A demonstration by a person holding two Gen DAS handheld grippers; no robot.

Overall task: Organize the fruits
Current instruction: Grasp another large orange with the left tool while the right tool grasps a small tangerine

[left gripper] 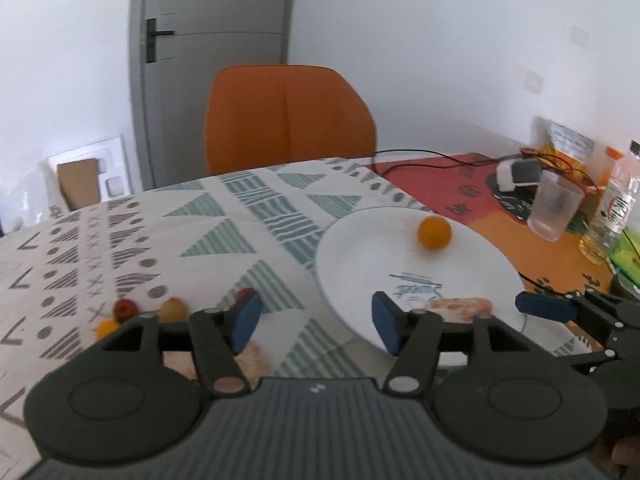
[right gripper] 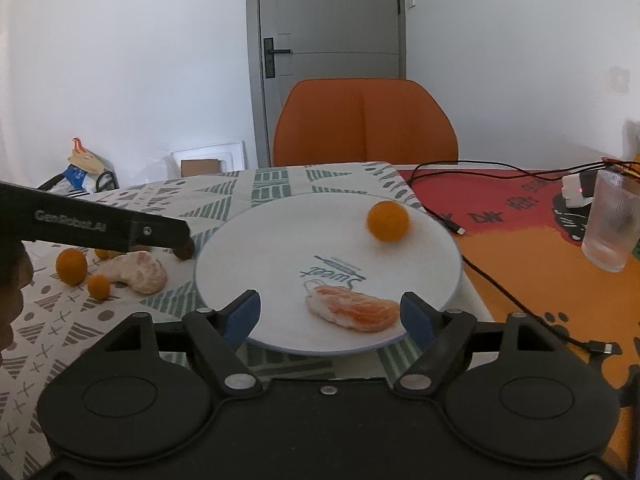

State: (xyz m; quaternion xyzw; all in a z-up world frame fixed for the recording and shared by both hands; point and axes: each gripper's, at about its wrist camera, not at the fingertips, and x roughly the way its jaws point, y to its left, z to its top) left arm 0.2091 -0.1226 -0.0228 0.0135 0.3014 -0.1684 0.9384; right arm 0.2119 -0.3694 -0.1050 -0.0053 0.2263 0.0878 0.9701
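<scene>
A white plate [right gripper: 256,248] holds a small orange fruit [right gripper: 388,220] at its far side and a peeled citrus piece [right gripper: 354,308] at its near edge. My right gripper [right gripper: 330,314] is open and empty, its jaws either side of that piece. Left of the plate lie a peeled citrus chunk [right gripper: 138,272], two orange fruits [right gripper: 71,266] [right gripper: 98,287] and other small fruits. In the left wrist view my left gripper [left gripper: 316,322] is open and empty beside the plate [left gripper: 360,264], with a red fruit [left gripper: 125,309], a brownish fruit [left gripper: 173,309] and a yellow one [left gripper: 107,327] at its left.
An orange chair [right gripper: 364,124] stands behind the table. On the red-orange mat [right gripper: 520,248] at the right are a ribbed glass [right gripper: 612,224], black cables [right gripper: 480,272], a white charger [left gripper: 516,174] and bottles [left gripper: 612,208]. The left gripper's body [right gripper: 100,228] reaches in from the left.
</scene>
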